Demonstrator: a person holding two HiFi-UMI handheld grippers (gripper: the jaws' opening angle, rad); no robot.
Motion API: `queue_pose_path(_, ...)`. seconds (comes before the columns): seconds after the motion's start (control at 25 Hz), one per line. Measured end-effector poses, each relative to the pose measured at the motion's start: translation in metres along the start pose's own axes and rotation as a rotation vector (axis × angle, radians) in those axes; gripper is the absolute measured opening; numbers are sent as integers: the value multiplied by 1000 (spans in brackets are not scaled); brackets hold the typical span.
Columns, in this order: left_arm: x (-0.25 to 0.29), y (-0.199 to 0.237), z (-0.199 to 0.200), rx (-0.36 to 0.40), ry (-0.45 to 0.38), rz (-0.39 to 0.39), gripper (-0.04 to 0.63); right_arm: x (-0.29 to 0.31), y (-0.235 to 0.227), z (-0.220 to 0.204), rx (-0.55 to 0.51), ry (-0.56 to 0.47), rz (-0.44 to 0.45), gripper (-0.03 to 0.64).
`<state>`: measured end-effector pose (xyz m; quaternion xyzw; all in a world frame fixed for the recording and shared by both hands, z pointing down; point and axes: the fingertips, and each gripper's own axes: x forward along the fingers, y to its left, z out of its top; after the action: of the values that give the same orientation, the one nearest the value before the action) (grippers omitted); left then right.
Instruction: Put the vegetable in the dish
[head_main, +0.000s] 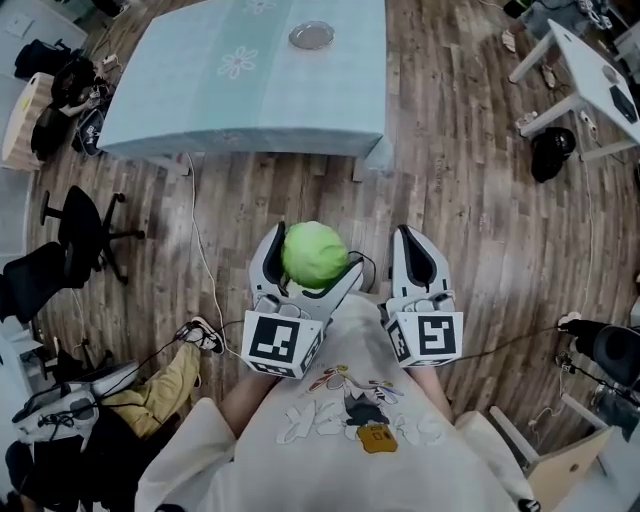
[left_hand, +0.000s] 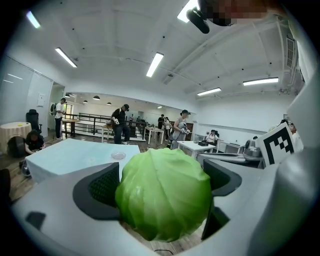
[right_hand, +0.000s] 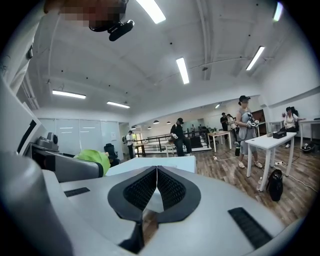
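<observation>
A round green cabbage (head_main: 314, 254) sits clamped between the jaws of my left gripper (head_main: 305, 262), held close to my body over the wooden floor. In the left gripper view the cabbage (left_hand: 164, 192) fills the gap between the dark pads. My right gripper (head_main: 413, 247) is beside it, shut with nothing inside; its pads meet in the right gripper view (right_hand: 156, 189), where the cabbage (right_hand: 93, 158) shows at the left. A small clear glass dish (head_main: 312, 36) rests on the far side of the light blue table (head_main: 200, 90), well ahead of both grippers. The dish (left_hand: 118, 155) is also seen in the left gripper view.
Black office chairs (head_main: 80, 230) stand at the left. A white desk (head_main: 590, 75) and a black bag (head_main: 551, 152) are at the upper right. A seated person's leg (head_main: 165, 385) is at the lower left. Cables trail over the floor. Several people stand far across the room.
</observation>
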<state>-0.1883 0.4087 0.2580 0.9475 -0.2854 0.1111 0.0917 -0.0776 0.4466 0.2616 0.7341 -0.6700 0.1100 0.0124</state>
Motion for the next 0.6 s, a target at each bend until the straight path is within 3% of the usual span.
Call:
queue_pose_path(0.32,35,19,-5,-16,18,20,529,28,-24,-12,13,29,-15,23)
queue_pose_path(0.6,104,66,9,-62,44,39,529,100,-54,5,-9,65,-16,23)
